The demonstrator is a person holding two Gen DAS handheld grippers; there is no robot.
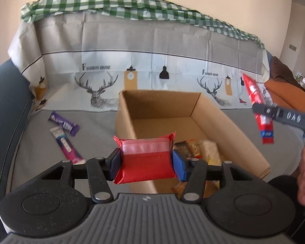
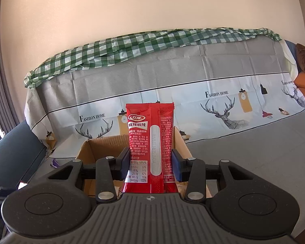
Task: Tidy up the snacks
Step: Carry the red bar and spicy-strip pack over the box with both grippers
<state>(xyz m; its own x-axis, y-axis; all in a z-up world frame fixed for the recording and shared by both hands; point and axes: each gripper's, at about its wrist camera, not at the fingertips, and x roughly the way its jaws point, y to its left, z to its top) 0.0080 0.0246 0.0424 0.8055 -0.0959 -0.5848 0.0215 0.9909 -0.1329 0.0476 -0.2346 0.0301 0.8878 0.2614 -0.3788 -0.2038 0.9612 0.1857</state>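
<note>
We see the box [image 1: 203, 109] on the sofa [image 1: 95, 120], with packets [image 1: 195, 148] in its near end. Left of it two bars [image 1: 64, 123] lie touching. A pouch [image 1: 145, 162] sits before the box; a tall packet [image 1: 258, 103] is at its right.

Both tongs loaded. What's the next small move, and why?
Probably ease the left tongs forward over the cardboard box and release: their red packet hangs at the near rim, and snacks already lie inside. The right tongs' packet can follow.
</note>
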